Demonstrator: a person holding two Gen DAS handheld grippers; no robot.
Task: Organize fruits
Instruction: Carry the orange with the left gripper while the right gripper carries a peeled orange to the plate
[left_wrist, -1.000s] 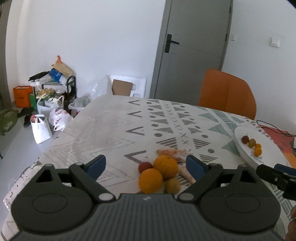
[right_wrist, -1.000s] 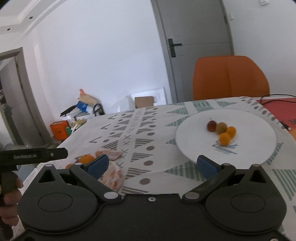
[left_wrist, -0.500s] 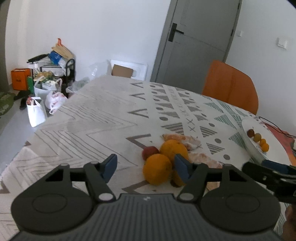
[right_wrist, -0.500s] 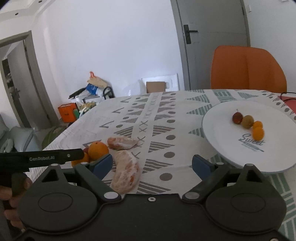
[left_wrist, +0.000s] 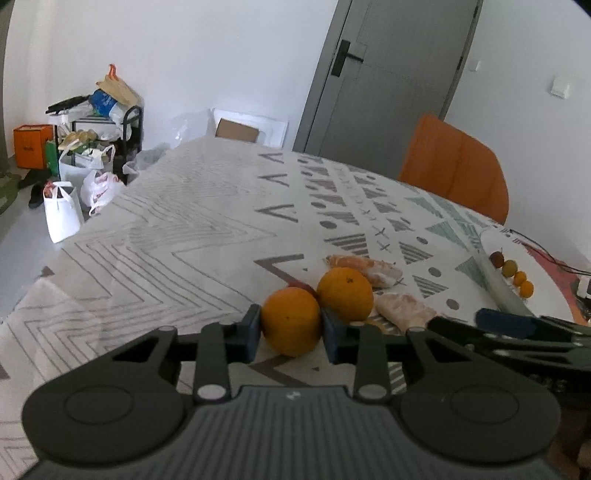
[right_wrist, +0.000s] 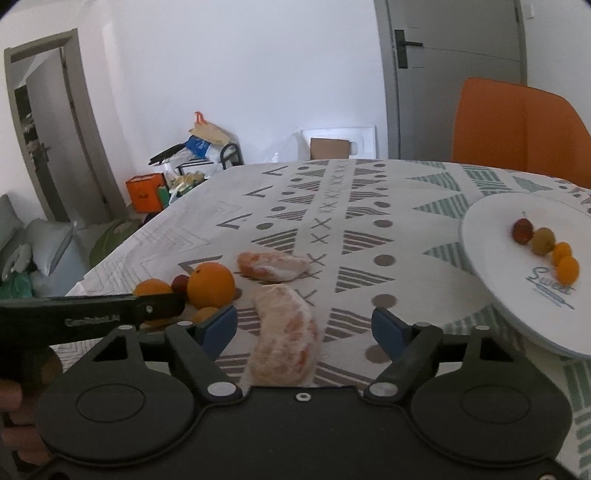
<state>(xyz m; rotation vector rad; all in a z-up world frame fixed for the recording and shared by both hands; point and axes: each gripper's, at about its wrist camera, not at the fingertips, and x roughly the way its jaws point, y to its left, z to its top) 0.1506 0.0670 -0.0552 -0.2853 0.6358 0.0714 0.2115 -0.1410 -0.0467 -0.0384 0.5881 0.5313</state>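
Left gripper (left_wrist: 291, 328) fingers clamped on near orange (left_wrist: 291, 320), not lifted off counter (left_wrist: 192, 236). Right gripper (right_wrist: 306, 326) fingers spread wide, peeled segment (right_wrist: 284, 332) between them, ungrasped. Beyond: second orange (left_wrist: 345, 293), other segment (right_wrist: 271, 265). Far: plate (right_wrist: 491, 277) holds four small fruits. Most sorting left.

Left gripper (left_wrist: 291, 326) jaws clamp near orange (left_wrist: 291, 321) on tablecloth (left_wrist: 192, 236).

Black left gripper (left_wrist: 291, 326), blue-padded jaws, silver screws.
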